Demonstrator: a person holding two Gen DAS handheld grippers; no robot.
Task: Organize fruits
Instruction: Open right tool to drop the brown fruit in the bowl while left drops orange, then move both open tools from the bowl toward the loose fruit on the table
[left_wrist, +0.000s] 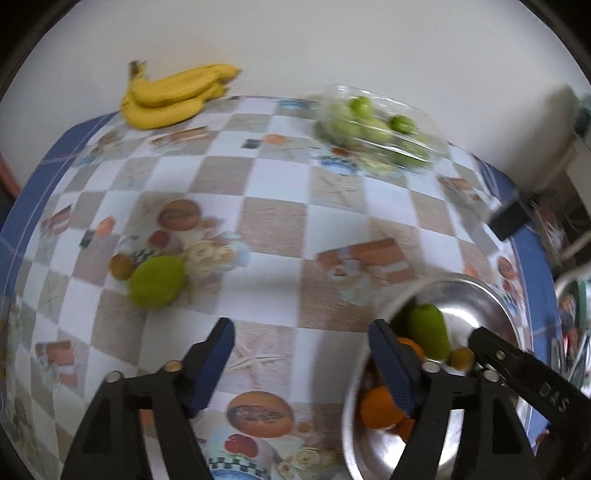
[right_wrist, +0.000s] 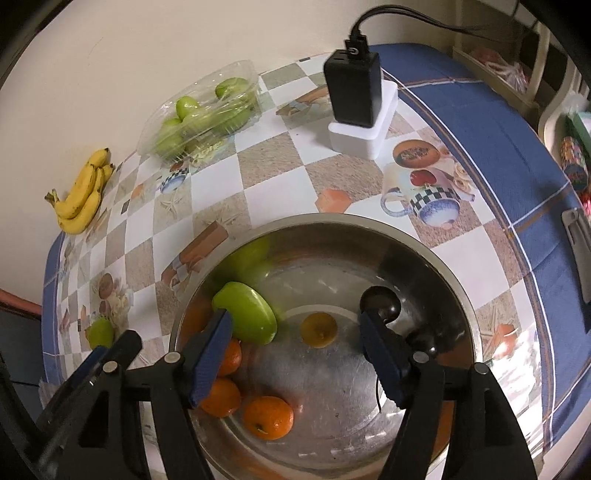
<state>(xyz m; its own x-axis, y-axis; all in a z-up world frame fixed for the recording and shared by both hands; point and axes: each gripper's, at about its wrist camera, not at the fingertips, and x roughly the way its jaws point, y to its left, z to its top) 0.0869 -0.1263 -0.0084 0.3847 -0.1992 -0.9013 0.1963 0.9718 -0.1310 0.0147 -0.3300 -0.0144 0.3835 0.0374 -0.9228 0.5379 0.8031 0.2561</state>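
While both claws stand apart and empty, the right claw (right_wrist: 295, 354) hangs over the steel bowl (right_wrist: 458, 280), where a smooth green apple (right_wrist: 245, 314), apparently just let go though blurred, lies among dimpled oranges (right_wrist: 267, 417). Next the left claw (left_wrist: 301, 365) should close squarely across the round green fruit (left_wrist: 157, 282) on the glossy checked surface (left_wrist: 273, 221). Bananas (left_wrist: 173, 96) and a crinkly clear punnet (left_wrist: 373, 129) wait by the wall.
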